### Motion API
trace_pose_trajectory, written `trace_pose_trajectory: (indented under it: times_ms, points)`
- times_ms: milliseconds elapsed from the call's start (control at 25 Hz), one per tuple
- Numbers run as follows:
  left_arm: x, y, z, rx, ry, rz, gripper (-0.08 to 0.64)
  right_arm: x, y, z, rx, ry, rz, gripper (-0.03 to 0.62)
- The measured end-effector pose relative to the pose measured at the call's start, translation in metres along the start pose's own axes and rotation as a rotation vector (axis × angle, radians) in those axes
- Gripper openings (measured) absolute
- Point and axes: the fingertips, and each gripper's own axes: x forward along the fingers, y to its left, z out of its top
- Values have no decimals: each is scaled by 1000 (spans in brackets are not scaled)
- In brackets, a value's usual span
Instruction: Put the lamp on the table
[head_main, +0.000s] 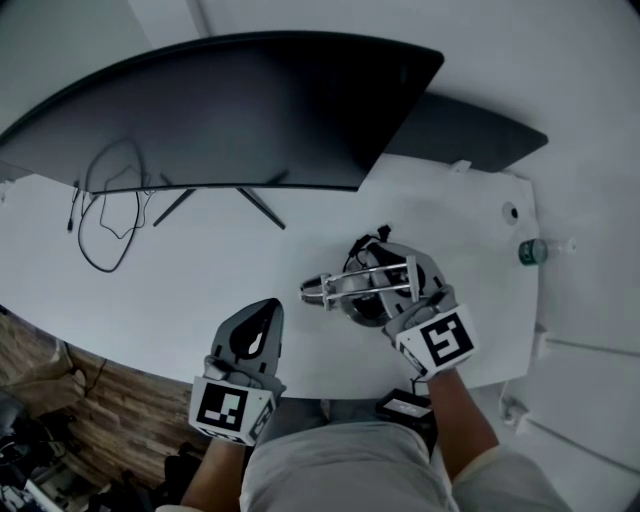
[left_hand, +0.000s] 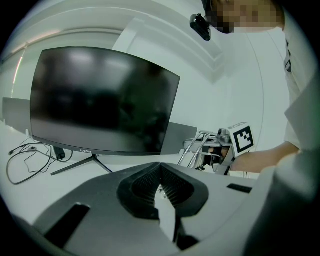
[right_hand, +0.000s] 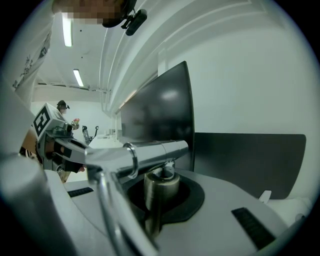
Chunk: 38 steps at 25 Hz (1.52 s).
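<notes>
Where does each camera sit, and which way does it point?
Head view: on the person's head, looking steeply down at the table and monitor; shows the lap, left gripper, and right gripper holding the lamp.
Left gripper view: on the left gripper, looking along its shut jaws at the monitor; shows a forearm and shirt.
Right gripper view: on the right gripper, looking past the clamped lamp toward the monitor; shows the shirt.
Shared: both gripper views show the monitor and each other's gripper.
</notes>
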Motion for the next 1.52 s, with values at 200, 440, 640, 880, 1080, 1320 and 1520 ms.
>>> trace_pose_trajectory:
  times_ms: [200, 440, 640, 880, 1080, 1320, 1520]
  points:
    - [-1, 2, -2, -1, 5, 1, 2, 2, -1, -5, 1, 9, -1, 34]
    - [0, 3, -3, -1, 11, 0, 2, 5, 1, -10, 2, 19, 0, 34]
    - [0, 5, -3, -3, 10, 0, 2, 6, 1, -11, -1, 21, 2, 34]
    - [3, 4, -3, -3, 11, -4, 2, 5, 5, -11, -19, 10, 8, 34]
    - [1, 2, -3, 5, 13, -3, 2, 3, 11, -13, -33, 7, 8, 34]
    - [0, 0, -4, 2, 8, -7, 2, 1, 12, -14, -36, -6, 5, 35]
    - [-1, -4, -5, 8, 14, -13, 2, -4, 14, -15, -28, -13, -4, 37]
